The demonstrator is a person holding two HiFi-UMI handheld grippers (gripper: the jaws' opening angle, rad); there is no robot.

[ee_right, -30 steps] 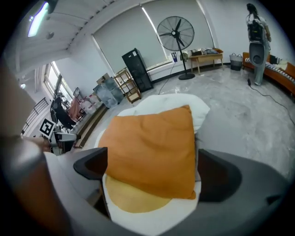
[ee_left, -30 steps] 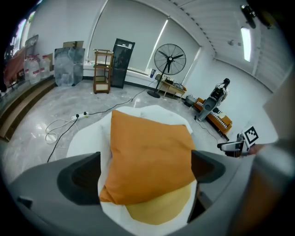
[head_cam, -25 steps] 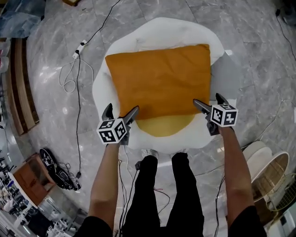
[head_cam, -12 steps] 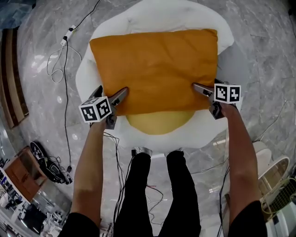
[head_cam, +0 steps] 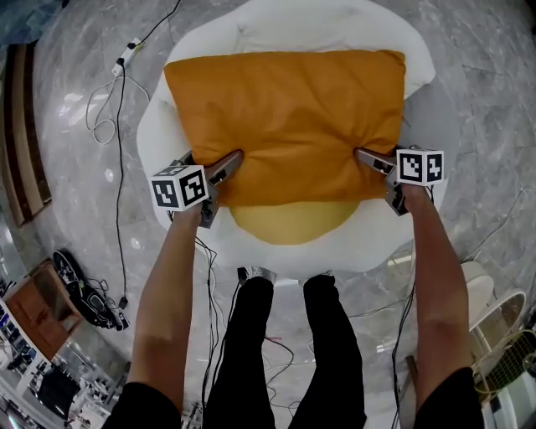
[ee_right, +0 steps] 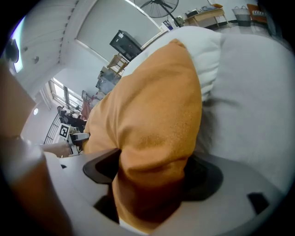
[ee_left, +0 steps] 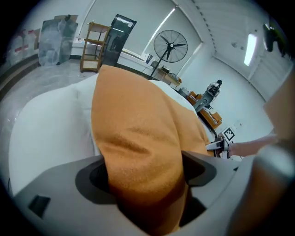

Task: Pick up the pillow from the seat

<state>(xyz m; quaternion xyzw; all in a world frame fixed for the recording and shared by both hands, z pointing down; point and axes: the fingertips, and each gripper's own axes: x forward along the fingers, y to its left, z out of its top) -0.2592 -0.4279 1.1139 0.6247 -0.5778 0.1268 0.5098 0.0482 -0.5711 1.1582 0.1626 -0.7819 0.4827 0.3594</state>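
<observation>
An orange pillow (head_cam: 285, 117) lies on a white round seat (head_cam: 285, 25), over a yellow seat cushion (head_cam: 289, 222). My left gripper (head_cam: 211, 161) is at the pillow's near left corner and my right gripper (head_cam: 377, 167) at its near right corner. Both pairs of jaws have just been closing with the pillow between them. In the left gripper view the orange fabric (ee_left: 138, 138) fills the gap of the left gripper (ee_left: 145, 170) and bulges against both pads. The right gripper view shows the same: the pillow (ee_right: 156, 120) is pinched in the right gripper (ee_right: 152, 177).
The seat stands on a grey marble floor. Cables (head_cam: 117, 109) trail at the left. The person's legs (head_cam: 285, 352) are close to the seat's front. A wicker basket (head_cam: 502, 352) sits at the lower right, and clutter (head_cam: 84, 302) at the lower left.
Both grippers have come down and forward onto the pillow's near corners. Their jaws have narrowed on the fabric, which now puckers around them.
</observation>
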